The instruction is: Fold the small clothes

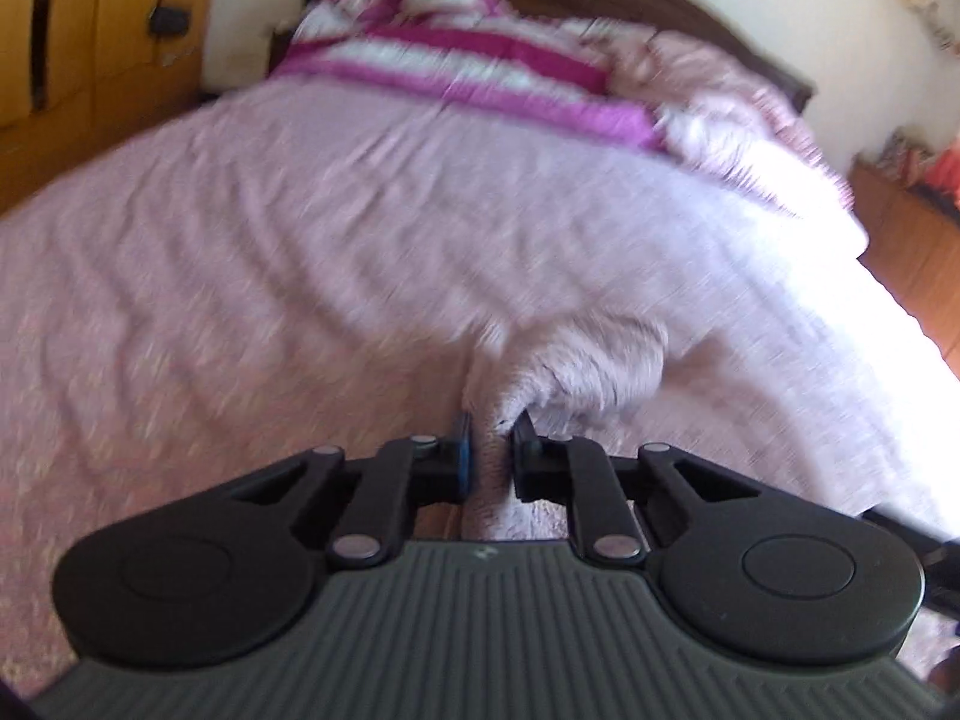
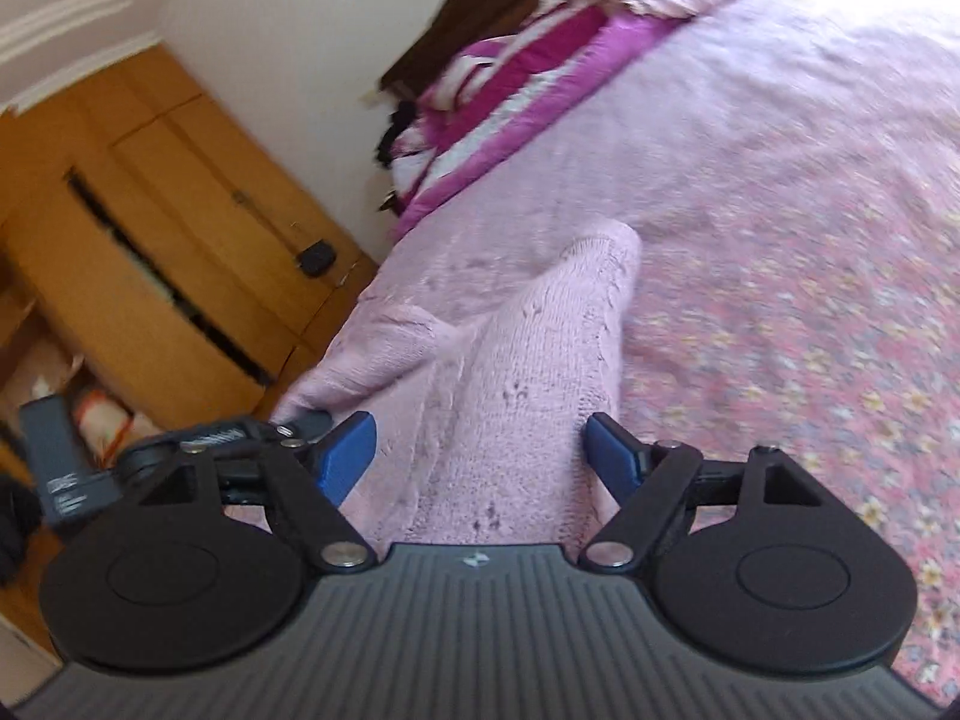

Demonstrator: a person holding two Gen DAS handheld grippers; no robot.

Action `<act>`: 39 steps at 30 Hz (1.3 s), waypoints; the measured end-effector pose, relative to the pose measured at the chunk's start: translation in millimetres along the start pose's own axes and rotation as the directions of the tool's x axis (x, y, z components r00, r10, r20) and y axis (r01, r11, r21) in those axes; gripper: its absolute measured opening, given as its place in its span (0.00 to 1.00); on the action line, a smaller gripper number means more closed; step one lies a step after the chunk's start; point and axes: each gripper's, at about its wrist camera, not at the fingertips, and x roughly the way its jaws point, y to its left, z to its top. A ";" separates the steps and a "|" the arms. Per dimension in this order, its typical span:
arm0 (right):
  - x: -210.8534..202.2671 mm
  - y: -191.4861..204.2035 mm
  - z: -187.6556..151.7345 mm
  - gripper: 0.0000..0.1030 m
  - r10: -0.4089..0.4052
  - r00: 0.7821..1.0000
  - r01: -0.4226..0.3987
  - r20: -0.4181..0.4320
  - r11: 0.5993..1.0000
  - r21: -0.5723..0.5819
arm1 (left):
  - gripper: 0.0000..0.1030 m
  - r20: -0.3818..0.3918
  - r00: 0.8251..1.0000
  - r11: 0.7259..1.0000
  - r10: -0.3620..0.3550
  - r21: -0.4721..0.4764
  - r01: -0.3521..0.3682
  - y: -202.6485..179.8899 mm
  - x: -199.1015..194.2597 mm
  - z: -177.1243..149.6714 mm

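Knitwear, pale pink, lies on the bed in front of me: a small sweater [image 2: 516, 372] spread over the pink bedspread [image 1: 240, 252]. In the right wrist view it runs up the middle of the picture from under my tool, with a rounded end pointing toward the head of the bed and another flap falling off to the left near the bed's edge.

My left gripper [image 1: 492, 450] is drawn in narrow, and a fold of the sweater [image 1: 576, 360] sits pinched between its fingers [image 1: 463, 450]. From the right wrist view I can see that same left gripper [image 2: 312, 420] at the sweater's left flap, close against the cloth.

My right gripper [image 2: 480, 450] stands wide. Its blue fingers [image 2: 351, 450] sit on either side of the sweater, the cloth passing between them, and I see a gap between the right-hand finger and the knit, so it is not clamping anything.

At the head of the bed a striped magenta and white blanket [image 1: 444, 54] lies folded, with a pink pillow [image 1: 708, 90] beside it. A wooden wardrobe [image 2: 156, 228] stands along the wall. Both views are smeared with blur.
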 end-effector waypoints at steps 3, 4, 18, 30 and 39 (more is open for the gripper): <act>4.3 9.4 -2.5 0.80 -0.007 1.000 0.007 -0.006 0.999 -0.036 | 0.24 -0.029 1.000 1.000 0.002 -0.021 -0.003 9.8 5.7 -6.7; 5.2 11.5 -3.4 0.80 -0.015 1.000 0.015 -0.005 0.999 -0.049 | 0.27 -0.019 1.000 1.000 0.010 -0.017 -0.011 9.5 3.9 -7.0; 6.4 -3.8 -0.1 0.86 -0.042 0.998 0.041 -0.044 0.999 -0.017 | 0.68 -0.046 0.997 0.998 0.063 0.025 -0.062 16.8 2.0 -6.8; 30.3 -34.4 4.3 0.91 0.025 0.988 -0.006 -0.150 0.992 0.125 | 0.71 -0.208 0.942 0.920 -0.264 -0.347 0.181 57.8 4.0 -21.8; 55.7 -25.0 3.6 0.96 0.059 0.979 -0.039 -0.193 0.993 0.110 | 0.76 -0.178 0.884 0.842 -0.431 -0.433 0.323 55.8 17.5 -38.7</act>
